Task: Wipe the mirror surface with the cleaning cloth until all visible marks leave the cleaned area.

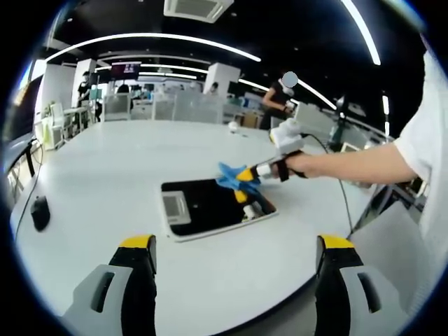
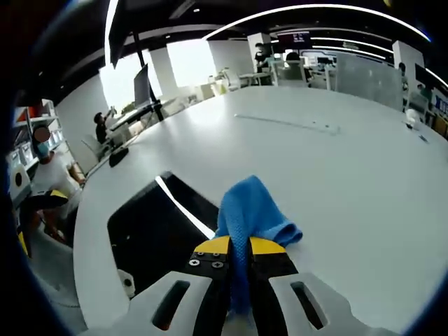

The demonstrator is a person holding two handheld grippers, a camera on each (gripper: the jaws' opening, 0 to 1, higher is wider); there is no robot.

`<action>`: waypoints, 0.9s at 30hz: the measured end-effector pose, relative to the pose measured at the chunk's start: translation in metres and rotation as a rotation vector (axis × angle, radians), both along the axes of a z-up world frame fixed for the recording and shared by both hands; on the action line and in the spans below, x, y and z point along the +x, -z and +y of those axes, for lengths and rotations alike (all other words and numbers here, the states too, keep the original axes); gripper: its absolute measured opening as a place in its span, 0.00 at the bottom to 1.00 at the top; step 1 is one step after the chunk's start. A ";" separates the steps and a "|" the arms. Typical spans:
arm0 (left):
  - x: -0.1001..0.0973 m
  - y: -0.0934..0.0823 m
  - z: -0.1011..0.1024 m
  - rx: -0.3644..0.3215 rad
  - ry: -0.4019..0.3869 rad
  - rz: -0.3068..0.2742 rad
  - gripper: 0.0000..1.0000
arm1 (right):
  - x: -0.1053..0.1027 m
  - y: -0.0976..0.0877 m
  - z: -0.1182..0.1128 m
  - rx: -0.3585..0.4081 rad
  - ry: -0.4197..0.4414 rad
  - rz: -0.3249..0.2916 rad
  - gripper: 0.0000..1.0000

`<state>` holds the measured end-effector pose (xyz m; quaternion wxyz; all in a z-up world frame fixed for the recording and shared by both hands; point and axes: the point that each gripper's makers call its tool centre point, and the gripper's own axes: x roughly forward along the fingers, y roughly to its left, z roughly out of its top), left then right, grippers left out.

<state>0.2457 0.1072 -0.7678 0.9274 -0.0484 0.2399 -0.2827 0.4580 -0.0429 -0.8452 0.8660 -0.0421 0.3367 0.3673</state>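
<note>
Big white table point(image 1: 105, 168) in an open office, with the mirror point(image 1: 210, 208) lying flat near its front edge. Right gripper point(image 2: 239, 246) is clamped tight on the blue cleaning cloth point(image 2: 250, 210), pressing it at the mirror's far edge. Left gripper point(image 1: 234, 252) hangs back over the table's near edge, jaws wide apart, holding nothing. Black mouse point(image 1: 40, 211) sits off by the left edge.

The left gripper view looks from the near edge of the white tabletop point(image 1: 105, 175), held back and facing across it, so the mirror point(image 1: 210, 206) lies some way ahead with the right hand-held gripper point(image 1: 246, 183) reaching in from the right; the right gripper view sits close and low over the mirror point(image 2: 150, 231), looking along its own jaws past the blue cloth point(image 2: 248, 210). Both views share the mirror, cloth and tabletop.
</note>
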 end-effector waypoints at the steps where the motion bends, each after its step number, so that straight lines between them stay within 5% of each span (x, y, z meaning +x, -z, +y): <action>1: 0.000 0.000 0.000 -0.001 -0.001 0.000 0.95 | 0.000 0.000 0.000 0.003 0.002 0.001 0.03; 27: 0.001 0.001 0.000 -0.001 0.003 0.014 0.95 | 0.016 0.002 0.000 0.004 -0.003 -0.019 0.03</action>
